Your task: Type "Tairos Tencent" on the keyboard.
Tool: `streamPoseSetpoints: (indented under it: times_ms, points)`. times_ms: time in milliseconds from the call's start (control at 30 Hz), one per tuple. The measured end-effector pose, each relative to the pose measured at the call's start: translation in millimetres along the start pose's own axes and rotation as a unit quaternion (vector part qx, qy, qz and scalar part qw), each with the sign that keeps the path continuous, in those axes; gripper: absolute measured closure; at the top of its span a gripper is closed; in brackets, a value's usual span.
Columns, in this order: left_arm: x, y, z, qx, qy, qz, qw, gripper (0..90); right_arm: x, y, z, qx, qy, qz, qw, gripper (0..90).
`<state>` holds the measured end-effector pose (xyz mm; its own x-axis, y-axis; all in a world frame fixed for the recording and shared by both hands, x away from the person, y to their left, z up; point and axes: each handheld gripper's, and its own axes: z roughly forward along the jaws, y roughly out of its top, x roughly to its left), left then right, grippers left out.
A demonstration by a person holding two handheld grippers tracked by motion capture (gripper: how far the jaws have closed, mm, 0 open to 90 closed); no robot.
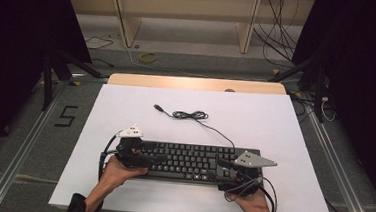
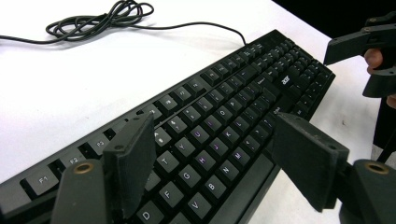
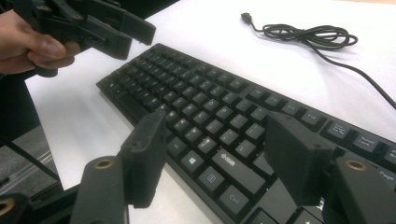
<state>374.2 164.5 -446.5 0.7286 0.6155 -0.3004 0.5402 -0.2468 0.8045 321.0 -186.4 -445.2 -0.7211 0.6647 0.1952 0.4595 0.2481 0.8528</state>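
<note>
At either end of the keyboard [image 1: 188, 161], tongs are being held wide open.
The left gripper [image 2: 210, 163] and right gripper [image 3: 217, 158] are being poised empty above its keys, seemingly for repositioning.

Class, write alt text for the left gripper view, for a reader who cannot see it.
Two open black jaws of the left gripper hang over the left half of a black keyboard lying on a white table, with nothing between them. The keyboard's cable lies coiled beyond it, and the right gripper shows at the far right edge.
</note>
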Motion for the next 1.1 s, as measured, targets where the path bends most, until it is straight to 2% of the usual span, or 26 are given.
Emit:
streamPoseSetpoints:
  times_ms: [367, 767, 1100]
  points:
    - [-4.1, -11.3, -12.1, -0.021, -0.008, -0.004, 0.9997, 28.5, -4.5, -6.0, -9.3, -0.013, -0.009, 0.000, 0.9999, 39.4]
    - [-6.8, -25.5, -22.0, -0.033, -0.014, -0.003, 0.9994, 28.0, -7.9, -14.8, -20.2, -0.024, -0.018, -0.002, 0.9995, 38.0]
    - [-8.7, -36.8, -31.1, -0.043, -0.010, -0.007, 0.9990, 27.9, -10.3, -23.0, -27.6, -0.028, -0.031, -0.008, 0.9991, 37.4]
